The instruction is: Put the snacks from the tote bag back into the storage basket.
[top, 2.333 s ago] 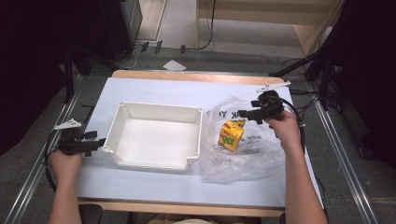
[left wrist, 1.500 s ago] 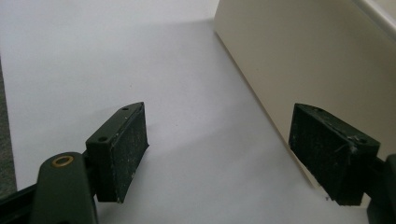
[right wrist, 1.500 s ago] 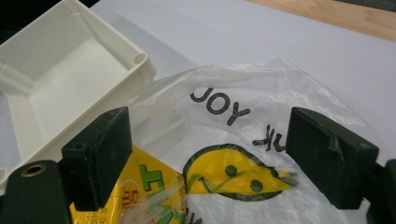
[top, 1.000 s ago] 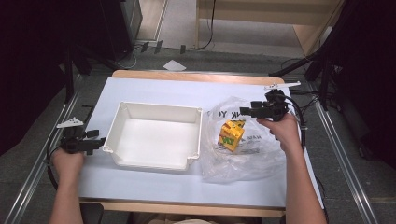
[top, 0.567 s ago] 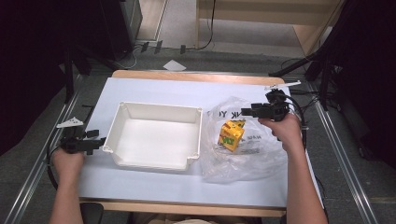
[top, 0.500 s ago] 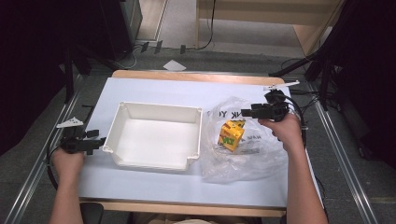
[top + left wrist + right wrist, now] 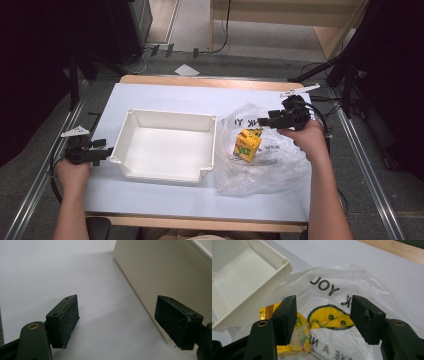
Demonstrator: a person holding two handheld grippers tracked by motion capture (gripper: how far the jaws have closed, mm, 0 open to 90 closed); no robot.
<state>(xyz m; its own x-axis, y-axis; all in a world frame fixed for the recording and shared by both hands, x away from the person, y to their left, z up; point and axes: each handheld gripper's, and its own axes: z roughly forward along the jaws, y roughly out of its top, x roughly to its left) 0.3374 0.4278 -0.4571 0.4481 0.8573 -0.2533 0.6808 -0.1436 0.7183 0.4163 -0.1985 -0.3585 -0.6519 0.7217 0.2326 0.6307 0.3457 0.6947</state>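
Table (image 7: pixel 165 97): we work on a pale sheet over a wooden top. Its 12 o'clock strip is bare and gives us the widest room to swing; the 3 and 9 o'clock edges lie close beside our hands, with metal rails on the floor just past them.
Tray (image 7: pixel 165 145): the white bin sits at the centre-left, open side up and empty. Its right wall stands just beside the bag, so we should lift up and over that rim rather than drag across it.
Bag (image 7: pixel 270 160): the clear plastic bag with a smiley print lies crumpled at 3 o'clock of the tray, loosely draped over the box.
Box (image 7: pixel 248 145): the small yellow carton sits inside the bag, near its left side.
Right gripper (image 7: pixel 322 320): jaws wide apart, holding nothing, poised above the bag's far side at about 1 o'clock of the box.
Step, as we judge it: pinch the film alone, near the printed letters, and lift it clear of the box; closing too low would catch the carton as well.
Left gripper (image 7: pixel 125 326): jaws spread wide and empty, low over the table at 9 o'clock, one pad (image 7: pixel 178 325) just beside the tray's outer wall. We could steady the tray from here.
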